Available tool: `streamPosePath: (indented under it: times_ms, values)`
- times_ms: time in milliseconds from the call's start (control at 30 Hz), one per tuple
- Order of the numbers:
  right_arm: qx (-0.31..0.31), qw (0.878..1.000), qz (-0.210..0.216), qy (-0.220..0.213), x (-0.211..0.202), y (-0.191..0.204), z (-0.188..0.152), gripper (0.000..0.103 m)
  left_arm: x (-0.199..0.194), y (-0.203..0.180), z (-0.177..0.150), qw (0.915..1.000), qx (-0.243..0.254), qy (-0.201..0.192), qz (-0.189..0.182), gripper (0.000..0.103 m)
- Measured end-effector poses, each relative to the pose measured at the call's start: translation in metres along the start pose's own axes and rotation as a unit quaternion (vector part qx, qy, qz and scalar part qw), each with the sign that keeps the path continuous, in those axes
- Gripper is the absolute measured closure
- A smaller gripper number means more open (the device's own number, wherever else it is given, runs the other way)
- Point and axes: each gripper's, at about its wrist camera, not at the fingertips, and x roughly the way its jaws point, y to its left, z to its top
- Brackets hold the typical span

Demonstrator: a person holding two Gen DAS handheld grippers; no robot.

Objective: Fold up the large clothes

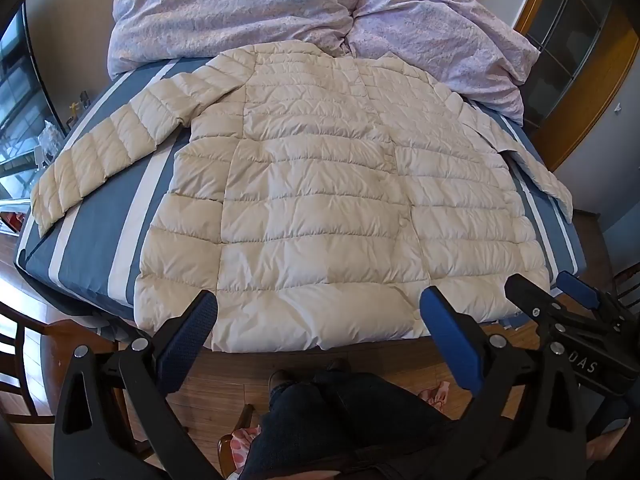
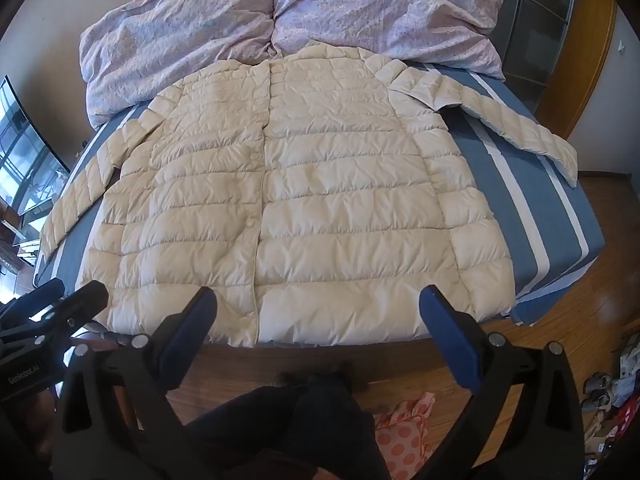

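cream quilted jacket (image 1: 320, 200) spread flat on the striped bed (image 1: 96, 248)

front up, buttoned, sleeves angled outward, hem at the bed's near edge, collar against the lilac duvet (image 1: 248, 4). left gripper (image 1: 318, 312) and right gripper (image 2: 318, 312) both gape wide, empty, above the hem.
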Motion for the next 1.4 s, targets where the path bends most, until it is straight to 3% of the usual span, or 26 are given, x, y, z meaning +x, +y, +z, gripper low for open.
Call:
streamPosePath:
  times_ms: [1400]
  values:
    - [-0.001,1.0,0.0,0.002,0.0023,0.0013,0.0027,0.002,0.0001,0.0006,-0.0004,1.0,-0.004,0.001,-0.004,0.001]
